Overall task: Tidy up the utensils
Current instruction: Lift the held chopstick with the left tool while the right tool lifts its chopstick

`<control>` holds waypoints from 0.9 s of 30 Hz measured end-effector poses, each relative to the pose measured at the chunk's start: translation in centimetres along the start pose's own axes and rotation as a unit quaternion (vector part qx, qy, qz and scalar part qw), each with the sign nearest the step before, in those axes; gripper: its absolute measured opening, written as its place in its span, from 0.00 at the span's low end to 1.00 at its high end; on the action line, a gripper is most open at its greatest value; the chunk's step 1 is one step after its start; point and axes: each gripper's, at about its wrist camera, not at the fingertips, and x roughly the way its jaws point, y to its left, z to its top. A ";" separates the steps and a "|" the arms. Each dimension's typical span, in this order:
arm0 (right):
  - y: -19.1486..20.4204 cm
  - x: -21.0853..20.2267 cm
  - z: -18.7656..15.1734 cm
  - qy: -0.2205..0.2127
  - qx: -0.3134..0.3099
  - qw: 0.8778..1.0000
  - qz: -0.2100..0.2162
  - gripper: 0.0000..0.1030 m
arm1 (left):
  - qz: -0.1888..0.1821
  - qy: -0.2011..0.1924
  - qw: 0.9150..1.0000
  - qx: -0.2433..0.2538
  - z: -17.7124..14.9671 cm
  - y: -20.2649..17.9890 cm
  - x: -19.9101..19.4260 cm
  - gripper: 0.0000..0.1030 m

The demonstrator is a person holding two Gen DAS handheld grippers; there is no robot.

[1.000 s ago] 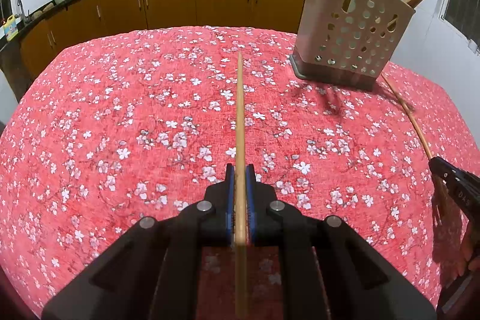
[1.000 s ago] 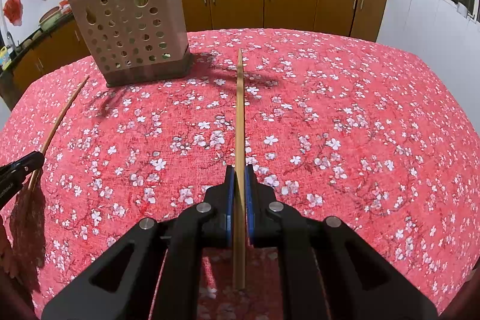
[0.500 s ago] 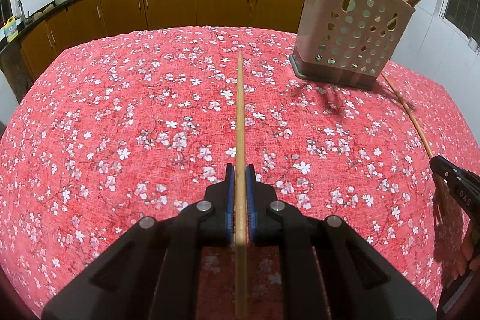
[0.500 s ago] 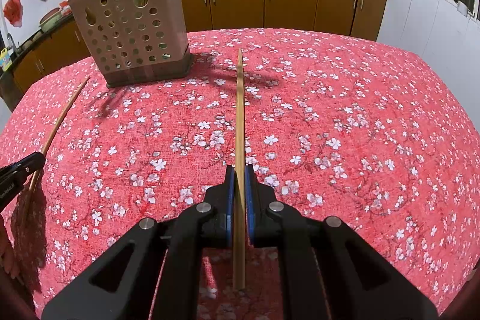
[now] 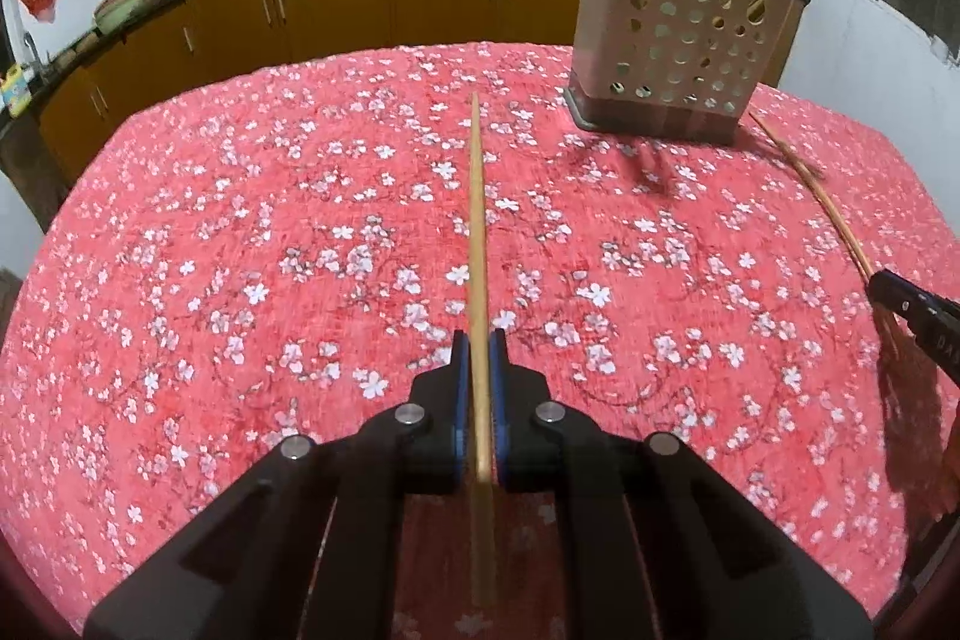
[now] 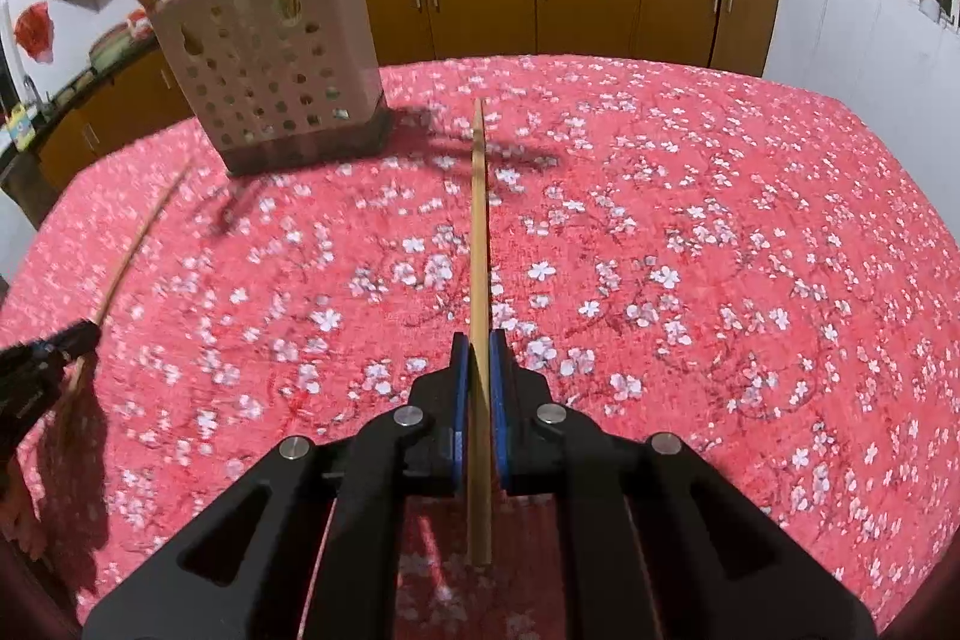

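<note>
Chopsticks gripped, one per hand, above the worktop

Left gripper [image 5: 474, 340] has its jaws closed tight on a slim wooden chopstick [image 5: 476, 220]; right gripper [image 6: 474, 340] likewise pinches its own chopstick [image 6: 478, 220]. Both point forward, likely for dropping into the perforated beige plastic holder [image 5: 684, 40] standing on the floral red cloth [image 5: 240, 220].

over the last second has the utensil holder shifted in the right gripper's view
Yes: the utensil holder now sits a little further right and lower in the right wrist view, as do the cabinets behind it, so it looks like the camera moved, not the holder.
</note>
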 end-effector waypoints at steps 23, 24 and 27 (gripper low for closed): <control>-1.1 -7.9 3.4 -0.119 0.011 0.993 0.008 0.08 | -0.037 -0.018 0.999 -0.004 2.7 1.2 -5.3 0.08; -1.1 -7.9 3.4 -0.119 0.011 0.993 0.007 0.08 | -0.039 -0.019 0.999 -0.009 2.6 1.3 -5.4 0.08; -1.1 -7.9 3.4 -0.122 0.010 0.992 0.007 0.08 | -0.041 -0.036 0.998 -0.012 3.3 1.5 -6.4 0.08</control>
